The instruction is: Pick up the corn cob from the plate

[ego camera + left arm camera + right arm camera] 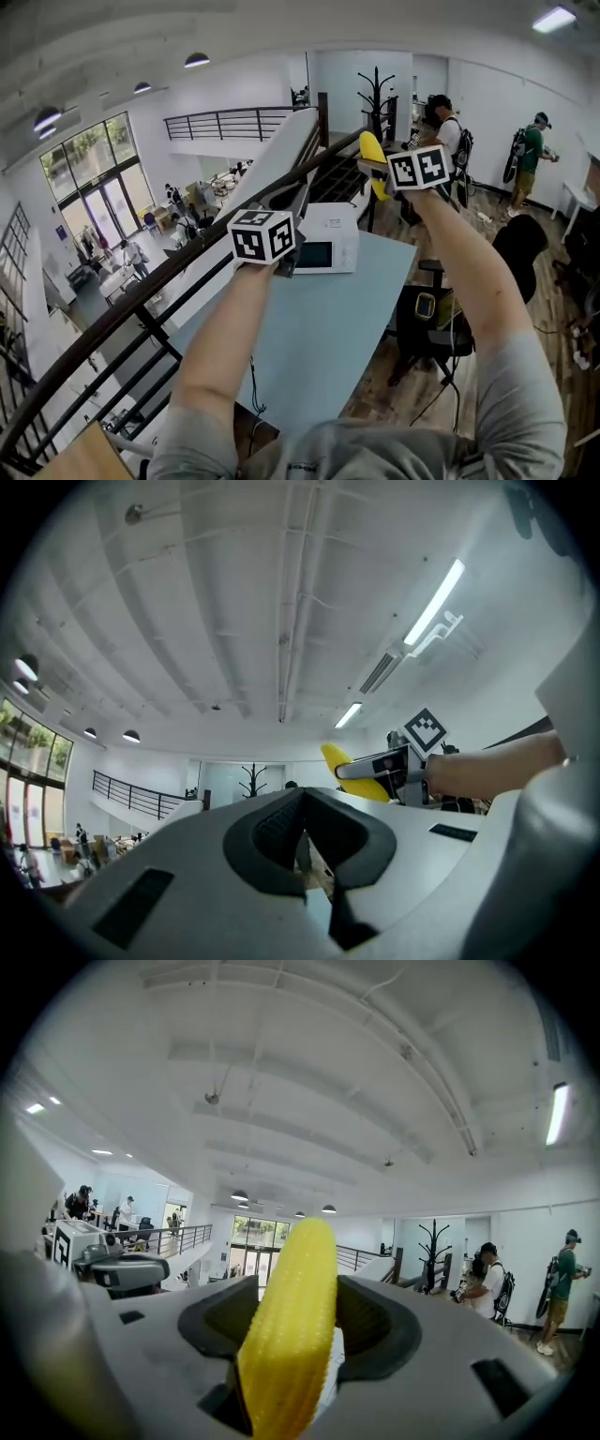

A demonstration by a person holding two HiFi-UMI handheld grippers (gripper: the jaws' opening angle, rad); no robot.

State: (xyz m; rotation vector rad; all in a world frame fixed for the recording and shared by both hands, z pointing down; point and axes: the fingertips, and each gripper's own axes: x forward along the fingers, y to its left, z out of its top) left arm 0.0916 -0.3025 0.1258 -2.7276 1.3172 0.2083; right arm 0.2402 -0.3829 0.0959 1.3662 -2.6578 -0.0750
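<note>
Open air above railing (141, 302); right tool (373, 169) clamped on corn cob (286, 1335); left tool (302, 822) together

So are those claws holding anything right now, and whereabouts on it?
The right gripper clamps a yellow corn cob around its middle, one end poking past the jaws. The left gripper holds nothing.

corn cob (286, 1335): bumpy, matt plastic | table (328, 319): smooth, matt | floor (548, 309): wood planks

one corn cob (286, 1335), one microwave (328, 246), one table (319, 328)
</note>
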